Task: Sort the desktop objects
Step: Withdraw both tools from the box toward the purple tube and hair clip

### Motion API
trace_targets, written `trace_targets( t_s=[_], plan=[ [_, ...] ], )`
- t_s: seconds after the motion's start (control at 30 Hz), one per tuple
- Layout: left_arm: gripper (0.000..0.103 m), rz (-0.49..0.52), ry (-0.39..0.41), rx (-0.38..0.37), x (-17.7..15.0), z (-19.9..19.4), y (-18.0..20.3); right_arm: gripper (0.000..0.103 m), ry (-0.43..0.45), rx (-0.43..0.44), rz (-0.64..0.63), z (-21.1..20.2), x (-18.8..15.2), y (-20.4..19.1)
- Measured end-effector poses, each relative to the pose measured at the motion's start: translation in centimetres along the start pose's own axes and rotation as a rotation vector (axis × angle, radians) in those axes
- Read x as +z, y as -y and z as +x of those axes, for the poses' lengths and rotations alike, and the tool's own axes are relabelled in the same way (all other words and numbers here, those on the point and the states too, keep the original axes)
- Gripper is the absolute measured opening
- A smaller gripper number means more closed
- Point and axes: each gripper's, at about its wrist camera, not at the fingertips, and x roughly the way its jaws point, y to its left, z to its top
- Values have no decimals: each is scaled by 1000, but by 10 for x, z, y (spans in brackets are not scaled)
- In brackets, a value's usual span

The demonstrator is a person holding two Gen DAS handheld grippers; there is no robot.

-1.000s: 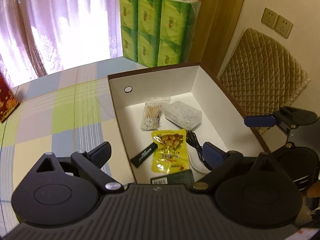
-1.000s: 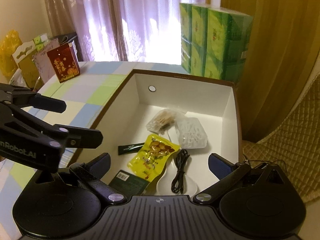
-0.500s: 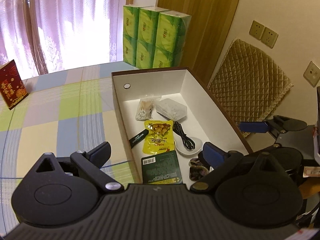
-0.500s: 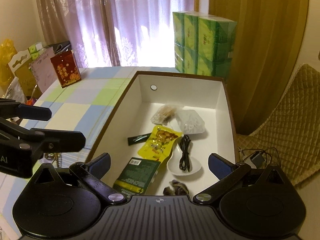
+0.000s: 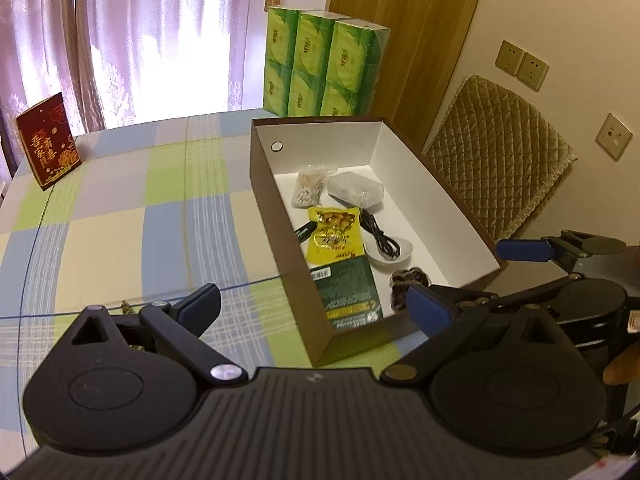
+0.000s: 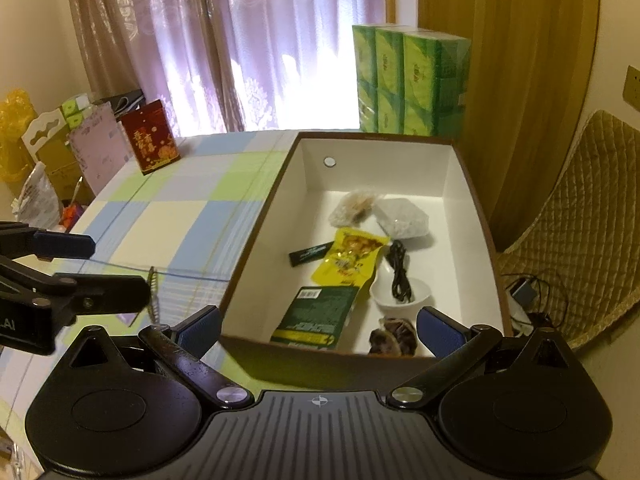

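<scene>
A brown box point(image 5: 320, 148) point(image 6: 380, 168) with white inside walls stands on the checked tablecloth. Inside lie a bag of cotton swabs point(image 5: 306, 188) point(image 6: 352, 206), a clear plastic case point(image 5: 356, 190) point(image 6: 402, 220), a yellow snack packet point(image 5: 334, 236) point(image 6: 352, 260), a black sachet point(image 5: 304, 232) point(image 6: 310, 254), a black cable point(image 5: 378, 234) point(image 6: 400, 276) on a white dish point(image 6: 416, 298), a green packet point(image 5: 348, 292) point(image 6: 316, 314) and a brown wrapped piece point(image 5: 408, 278) point(image 6: 394, 334). My left gripper point(image 5: 314, 306) point(image 6: 92, 268) is open near the box's near-left corner. My right gripper point(image 6: 319, 328) point(image 5: 486, 274) is open at the near end. Neither holds anything.
Green tissue packs point(image 5: 324, 76) point(image 6: 408, 84) are stacked behind the box. A red card box point(image 5: 48, 140) point(image 6: 150, 136) stands at the table's far left. A small thin object point(image 6: 153, 292) lies on the cloth by my left gripper. A quilted chair back point(image 5: 496, 152) stands to the right.
Both grippers have drawn back and up from the box, so its near end, the green packet and the brown piece have come into view. Both stayed open.
</scene>
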Motion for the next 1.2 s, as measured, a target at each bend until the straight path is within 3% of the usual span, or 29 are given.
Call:
trace_targets(
  t_s=[0.77,1.2],
  plan=[
    [98,-116,-45,61,-66,-46,-77,101,-78,23,51,9,-42,-59],
    [98,-194,-94,149,-92,-50,-132,101,-122,115,-12,41,-46,-110]
  ],
)
